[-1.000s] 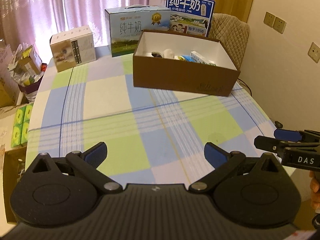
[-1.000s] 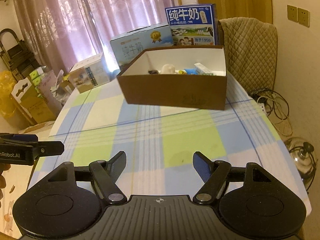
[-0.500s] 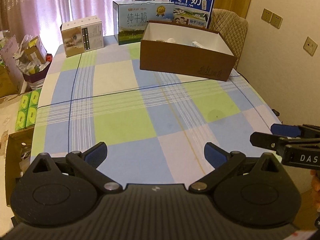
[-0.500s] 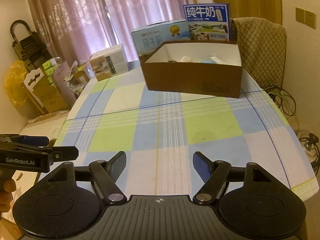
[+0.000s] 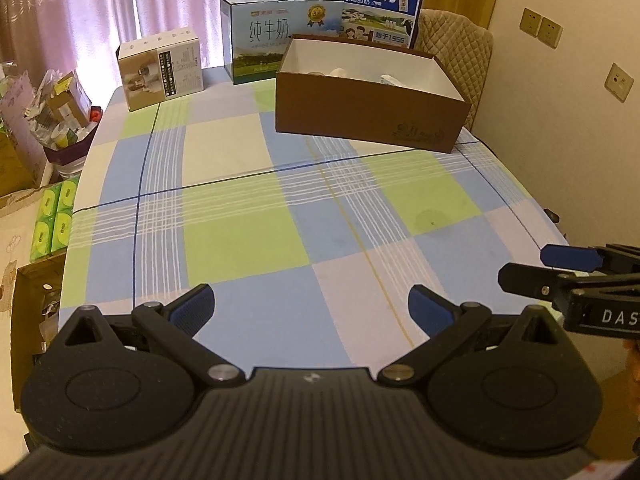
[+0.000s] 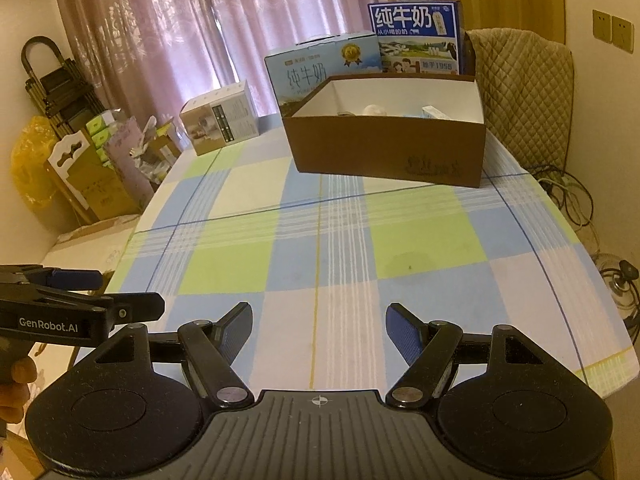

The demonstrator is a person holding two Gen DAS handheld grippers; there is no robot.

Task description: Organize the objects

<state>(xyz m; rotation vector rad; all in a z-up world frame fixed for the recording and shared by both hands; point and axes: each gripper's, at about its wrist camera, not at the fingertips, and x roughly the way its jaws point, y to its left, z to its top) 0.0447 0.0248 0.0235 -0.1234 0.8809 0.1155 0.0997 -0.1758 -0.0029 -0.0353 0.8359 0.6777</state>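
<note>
Brown cardboard box (image 5: 372, 120), white inside, sits at far end of table w/ small things in it. Left gripper (image 5: 310, 308) & right gripper (image 6: 319, 328) both wide open, holding nothing, over soft checked cloth (image 5: 240, 236). Pink curtains (image 6: 208, 32) behind.

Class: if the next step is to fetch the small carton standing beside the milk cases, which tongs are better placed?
Left tongs, probably. The small carton stands at the table's far left, their side; the brown box lies ahead of the right tongs. Both are open and empty.
</note>
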